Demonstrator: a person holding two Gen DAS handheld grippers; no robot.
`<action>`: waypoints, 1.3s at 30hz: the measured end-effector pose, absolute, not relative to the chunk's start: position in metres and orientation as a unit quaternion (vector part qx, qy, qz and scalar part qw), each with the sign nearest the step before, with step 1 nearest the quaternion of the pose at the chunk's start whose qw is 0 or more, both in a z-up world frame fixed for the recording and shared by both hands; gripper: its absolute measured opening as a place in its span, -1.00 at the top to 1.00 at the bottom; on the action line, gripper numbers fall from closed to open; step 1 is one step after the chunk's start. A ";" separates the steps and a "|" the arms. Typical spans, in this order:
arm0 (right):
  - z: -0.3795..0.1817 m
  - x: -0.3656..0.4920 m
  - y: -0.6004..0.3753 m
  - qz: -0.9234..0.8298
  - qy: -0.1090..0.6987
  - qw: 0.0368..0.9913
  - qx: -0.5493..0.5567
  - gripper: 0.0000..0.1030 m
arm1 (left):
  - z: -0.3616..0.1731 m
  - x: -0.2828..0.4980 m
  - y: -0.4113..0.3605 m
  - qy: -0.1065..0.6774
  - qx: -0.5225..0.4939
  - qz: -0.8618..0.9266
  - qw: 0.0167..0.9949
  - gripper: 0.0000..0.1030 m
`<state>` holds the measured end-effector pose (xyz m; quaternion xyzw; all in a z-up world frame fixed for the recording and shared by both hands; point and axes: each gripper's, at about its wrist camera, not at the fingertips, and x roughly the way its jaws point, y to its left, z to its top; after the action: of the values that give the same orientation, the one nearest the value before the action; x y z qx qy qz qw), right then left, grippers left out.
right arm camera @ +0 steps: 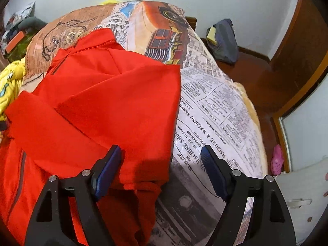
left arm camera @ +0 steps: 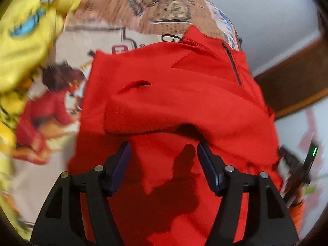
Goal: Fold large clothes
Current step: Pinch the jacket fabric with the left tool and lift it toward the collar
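Left wrist view looks down on a red jacket (left arm camera: 174, 106) spread over a bed sheet (left arm camera: 98, 39) printed with newspaper text and cartoon pictures; the left gripper (left arm camera: 164, 155) hangs above the jacket's near part with its jaws spread wide and nothing between them, its shadow falling on the red cloth below. A folded layer of the jacket makes a raised ridge just beyond the fingertips, and a dark zipper (left arm camera: 232, 63) runs along the far right part of the garment. A crumpled yellow cloth (left arm camera: 28, 30) with blue markings lies on the sheet to the left, blurred, near the jacket but apart from it. At the right edge a dark device with a green light (left arm camera: 313, 151) shows, too blurred to tell more. In the right wrist view the right gripper (right arm camera: 161, 155) also has its jaws spread and holds nothing; its left finger sits over the jacket's edge and its right finger over the bare printed sheet (right arm camera: 215, 110). The jacket (right arm camera: 98, 110) lies folded over itself, covering the left part of the bed, with the yellow cloth (right arm camera: 10, 82) beside its far left. Beyond the bed, a dark bag (right arm camera: 223, 41) rests against the white wall on the brown floor, and a pink object (right arm camera: 276, 160) sits near the right edge.
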<state>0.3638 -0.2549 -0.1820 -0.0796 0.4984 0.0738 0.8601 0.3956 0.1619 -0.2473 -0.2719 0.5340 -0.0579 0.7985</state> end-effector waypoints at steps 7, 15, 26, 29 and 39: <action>-0.185 0.356 -0.243 0.083 0.488 0.858 -0.137 -0.50 | -0.267 0.418 0.175 0.487 -0.362 -0.041 0.794 -0.28; -0.181 0.355 -0.253 0.088 0.495 0.858 -0.107 -0.50 | -0.264 0.458 0.158 0.495 -0.279 -0.007 0.823 1.00; -0.152 0.348 -0.252 0.120 0.470 0.871 -0.081 -0.50 | -0.122 0.432 0.149 0.387 -0.142 0.004 0.911 1.00; -0.155 0.339 -0.247 0.132 0.472 0.867 -0.089 -0.50 | -0.120 0.419 0.151 0.402 -0.139 -0.008 0.905 0.57; -0.172 0.327 -0.240 0.133 0.488 0.856 -0.109 -0.50 | -0.230 0.411 0.180 0.498 -0.365 -0.057 0.784 -0.39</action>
<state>0.3273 -0.2402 -0.1718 -0.1087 0.4885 0.1329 0.8555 0.4112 0.1804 -0.2297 -0.3652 0.4984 -0.0566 0.7842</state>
